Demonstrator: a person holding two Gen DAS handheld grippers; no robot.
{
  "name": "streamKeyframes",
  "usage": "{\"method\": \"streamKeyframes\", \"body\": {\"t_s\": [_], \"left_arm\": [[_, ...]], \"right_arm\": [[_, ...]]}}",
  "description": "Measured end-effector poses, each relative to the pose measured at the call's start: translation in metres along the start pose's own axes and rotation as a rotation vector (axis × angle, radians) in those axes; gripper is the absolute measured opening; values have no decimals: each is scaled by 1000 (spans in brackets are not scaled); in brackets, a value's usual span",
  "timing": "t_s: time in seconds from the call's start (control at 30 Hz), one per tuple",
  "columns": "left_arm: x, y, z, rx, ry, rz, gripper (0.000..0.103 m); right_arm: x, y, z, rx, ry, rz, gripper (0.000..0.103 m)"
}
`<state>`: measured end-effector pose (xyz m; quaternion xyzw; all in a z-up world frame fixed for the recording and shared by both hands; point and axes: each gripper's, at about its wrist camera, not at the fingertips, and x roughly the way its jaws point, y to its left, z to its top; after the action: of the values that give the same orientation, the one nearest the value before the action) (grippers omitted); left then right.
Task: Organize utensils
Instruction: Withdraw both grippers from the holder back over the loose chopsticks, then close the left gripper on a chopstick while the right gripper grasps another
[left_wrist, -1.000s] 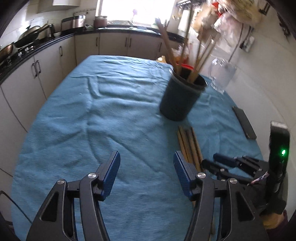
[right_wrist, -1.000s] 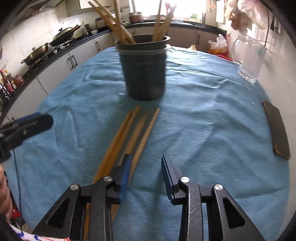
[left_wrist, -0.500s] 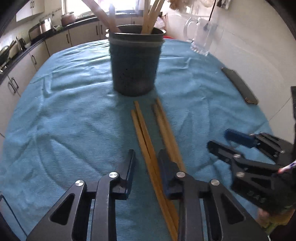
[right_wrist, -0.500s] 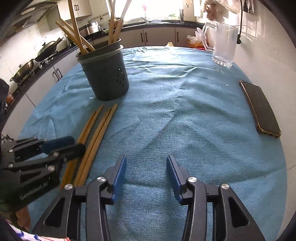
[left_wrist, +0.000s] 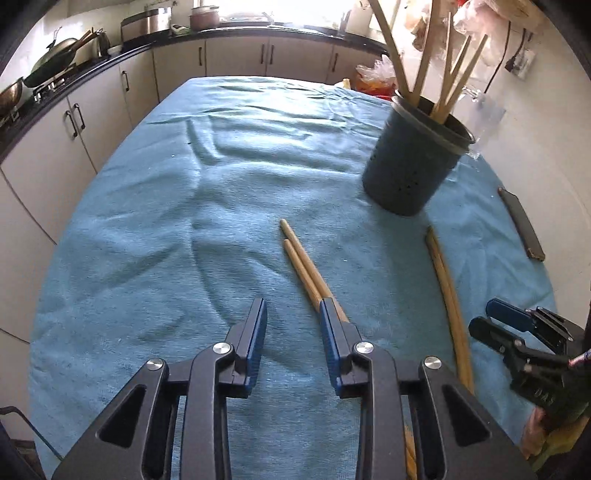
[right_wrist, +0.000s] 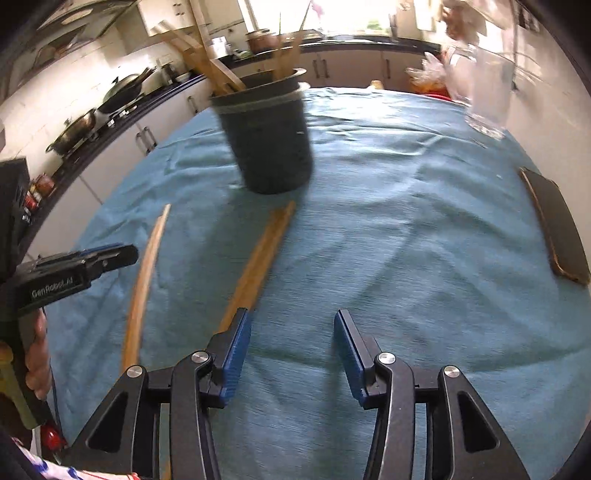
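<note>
White lettering reading "GenRobot.AI" is showing along the black side of the left gripper (right_wrist: 110, 258) in the right wrist view. In the left wrist view, raised letters are appearing on the black body of the right gripper (left_wrist: 496, 319), too faint to read.

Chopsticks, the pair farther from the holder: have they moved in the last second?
Yes. In the right wrist view that pair has slid left, away from the other pair below the dark holder; before, all four lay together.
</note>
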<state>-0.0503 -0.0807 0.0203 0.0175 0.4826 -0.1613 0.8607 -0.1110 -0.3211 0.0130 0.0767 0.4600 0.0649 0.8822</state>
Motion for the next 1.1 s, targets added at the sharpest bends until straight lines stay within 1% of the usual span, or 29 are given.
{"method": "streamKeyframes", "body": {"t_s": [0.07,0.13,0.2,0.23,0.33,0.43,0.53,0.6,0.63,0.77,0.8,0.87,0.9,0.93,1.1], "left_arm": [[7,-5,1,23,15,20,28],[8,-14,2,47,0,23,26],[11,-23,5,63,3,-4,13],[13,-27,6,69,8,-15,10],[18,-47,9,123,-14,10,9],[19,-58,8,158,-31,39,9],[15,-49,3,151,-11,15,9],[13,-38,-1,151,9,16,10],[9,-30,-6,150,7,5,10],[-2,-9,-17,151,9,5,14],[-4,-5,-19,154,10,8,15],[-5,0,-22,169,11,41,17],[-4,2,-22,169,11,64,18],[-3,5,-20,159,15,71,18],[2,8,-9,101,29,59,18]], "right_arm": [[5,11,2,-34,-2,-23,51],[7,16,4,-52,-4,-42,51],[9,17,8,-53,-6,-76,50],[10,16,9,-49,1,-90,50],[13,12,7,-54,9,-128,50],[11,9,7,-59,17,-147,50],[8,0,5,-58,18,-162,50],[6,-5,5,-51,21,-165,50],[6,-7,4,-48,20,-167,50],[5,-11,2,-55,3,-166,50],[5,-11,1,-56,0,-168,50],[5,-11,0,-57,-4,-168,50],[5,-11,0,-56,-5,-168,50],[4,-11,0,-56,-3,-168,50],[0,-18,-2,-40,12,-159,50]]}}
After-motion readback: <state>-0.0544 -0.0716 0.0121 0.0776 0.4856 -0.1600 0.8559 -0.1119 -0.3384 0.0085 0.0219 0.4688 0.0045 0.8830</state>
